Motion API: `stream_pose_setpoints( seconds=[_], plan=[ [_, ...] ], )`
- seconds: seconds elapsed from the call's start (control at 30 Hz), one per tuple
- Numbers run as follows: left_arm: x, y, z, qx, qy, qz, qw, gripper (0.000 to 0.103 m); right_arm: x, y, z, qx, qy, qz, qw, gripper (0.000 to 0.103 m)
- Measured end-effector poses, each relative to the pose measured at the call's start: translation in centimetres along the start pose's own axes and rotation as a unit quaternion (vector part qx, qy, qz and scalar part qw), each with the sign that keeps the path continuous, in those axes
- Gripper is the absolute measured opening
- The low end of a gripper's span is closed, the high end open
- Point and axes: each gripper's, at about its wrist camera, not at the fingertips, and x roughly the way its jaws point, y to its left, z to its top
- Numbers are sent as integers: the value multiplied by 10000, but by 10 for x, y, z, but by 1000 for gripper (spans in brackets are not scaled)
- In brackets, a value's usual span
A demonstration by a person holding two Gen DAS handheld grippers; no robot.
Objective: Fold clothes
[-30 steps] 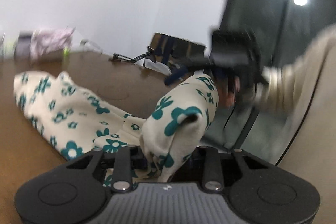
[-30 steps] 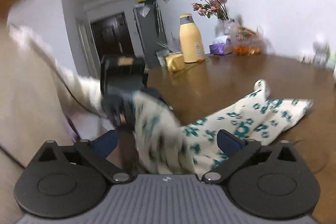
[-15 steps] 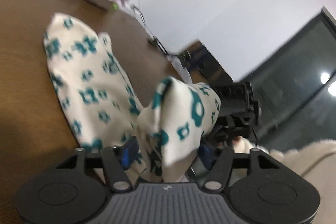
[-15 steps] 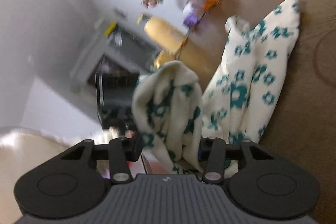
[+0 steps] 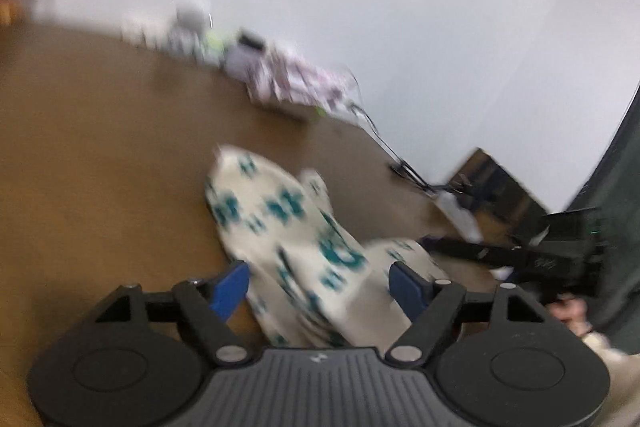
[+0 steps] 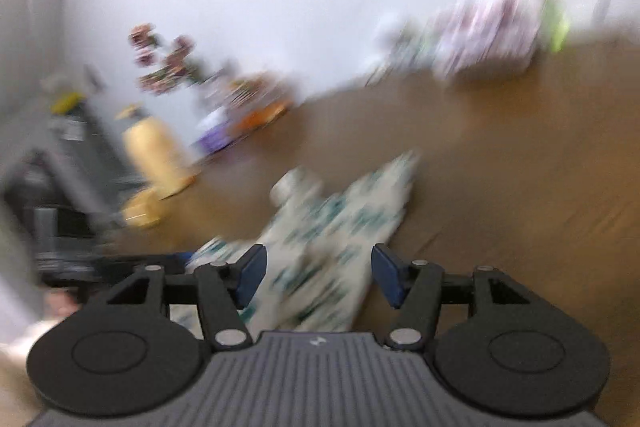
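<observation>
A cream garment with teal flowers [image 5: 280,223] lies bunched on the brown table [image 5: 100,167]; its near end reaches between the blue pads [image 5: 230,285] of my left gripper [image 5: 320,283]. The jaws are opening and the pads stand clear of the cloth. In the right wrist view the same garment [image 6: 344,227] runs between the pads [image 6: 388,275] of my right gripper [image 6: 319,273], whose jaws are also opening without pressing on it. The right gripper [image 5: 560,251] shows dark at the right edge of the left wrist view. Both views are blurred.
Blurred clutter lines the table's far edge by the white wall: a pinkish package [image 5: 292,83], a yellow bottle [image 6: 154,147], flowers [image 6: 168,63] and small boxes [image 6: 240,119]. A cable [image 5: 384,143] runs off the table's corner. A dark window [image 5: 616,187] stands to the right.
Both grippers had the garment's end bunched between their jaws. Now the jaws stand wider, the cloth has dropped onto the table, and both views have rolled back toward level.
</observation>
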Motion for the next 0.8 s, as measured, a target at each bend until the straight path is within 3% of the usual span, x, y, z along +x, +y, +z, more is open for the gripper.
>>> stream_pose_setpoints(
  seconds=[0.07, 0.2, 0.27, 0.3, 0.33, 0.4, 0.5, 0.63, 0.73, 0.8],
  plan=[
    [0, -11, 1, 257, -129, 221, 9993, 71, -3, 25, 6, -505, -243, 76, 9984, 59],
    [9, -31, 3, 797, -228, 388, 9958, 67, 22, 77, 5, -1573, -68, 139, 9874, 52],
    [16, -34, -1, 931, -178, 559, 9939, 62, 48, 91, -1, -1802, 228, -90, 9833, 39],
    [21, -35, -4, 961, -120, 649, 9932, 57, 56, 88, -5, -1689, 412, -129, 9847, 24],
    [26, -33, -6, 917, -10, 732, 9931, 56, 62, 82, -9, -1488, 581, -131, 9871, 19],
    [34, -27, -13, 829, 211, 788, 9932, 51, 70, 73, -17, -1149, 825, -126, 9899, 18],
    [39, -20, -18, 683, 271, 642, 9952, 51, 70, 66, -27, -937, 854, -132, 9918, 18],
    [33, -27, -7, 1078, 261, 765, 9909, 54, 74, 78, -30, -1313, 799, -312, 9876, 19],
    [14, -44, 0, 1610, -113, 905, 9827, 60, 61, 78, -18, -1287, 723, -221, 9888, 20],
    [-2, -55, 2, 1900, -428, 763, 9779, 70, 52, 73, -5, -1118, 553, -67, 9922, 19]
  ],
)
